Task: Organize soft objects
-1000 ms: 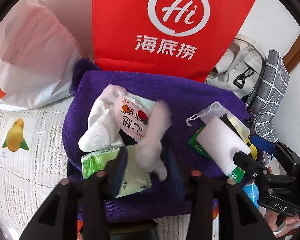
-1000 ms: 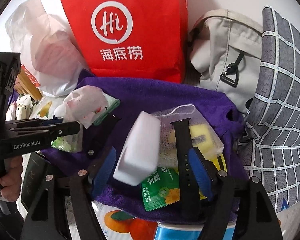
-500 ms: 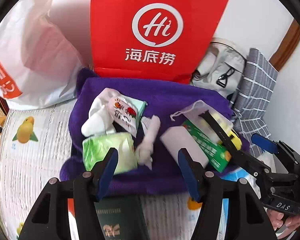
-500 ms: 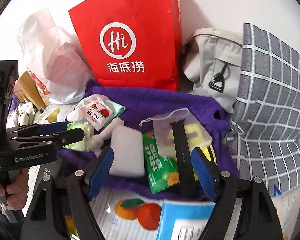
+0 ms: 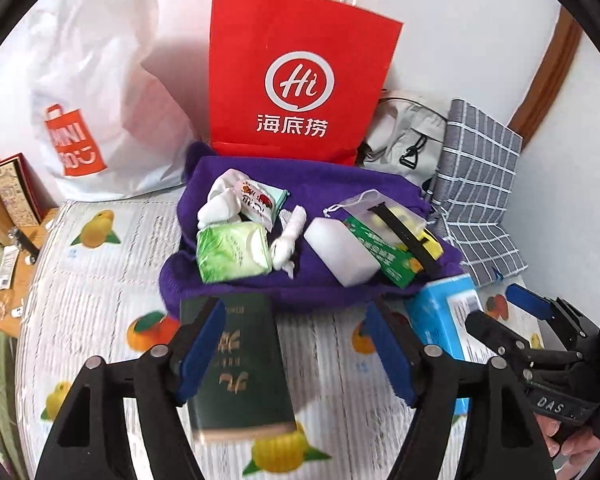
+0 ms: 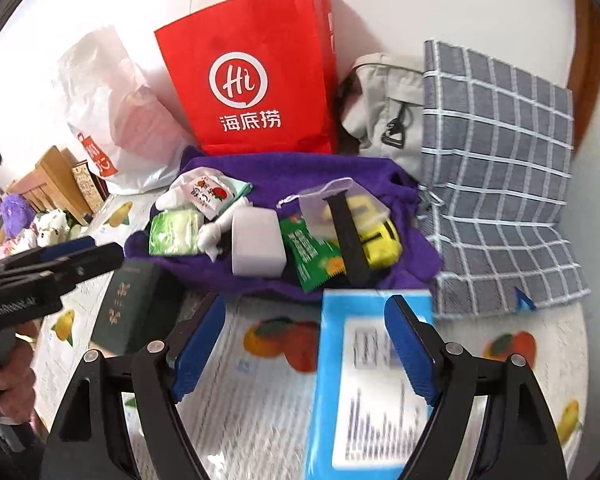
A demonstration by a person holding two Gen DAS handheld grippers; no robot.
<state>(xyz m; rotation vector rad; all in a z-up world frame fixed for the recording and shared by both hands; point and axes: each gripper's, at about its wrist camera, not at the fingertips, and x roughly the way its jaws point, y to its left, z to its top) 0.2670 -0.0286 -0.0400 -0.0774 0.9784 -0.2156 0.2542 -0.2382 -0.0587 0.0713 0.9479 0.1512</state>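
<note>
Both tongs empty, jaws opening: left tongs (image 5: 296,344) over green booklet (image 5: 240,364), right tongs (image 6: 304,344) over blue box (image 6: 364,392). Soft items (white sponge (image 5: 340,250), tissue pack (image 5: 232,254)) rest on purple cloth (image 5: 324,184). Placing step judged complete; next move: pick another soft item

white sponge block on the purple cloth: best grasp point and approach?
Grip the white sponge block across its two long side faces, coming from above. It lies flat with its top bare; the green sachet crowds one side, so the opening right gripper, empty, should straddle carefully.
</note>
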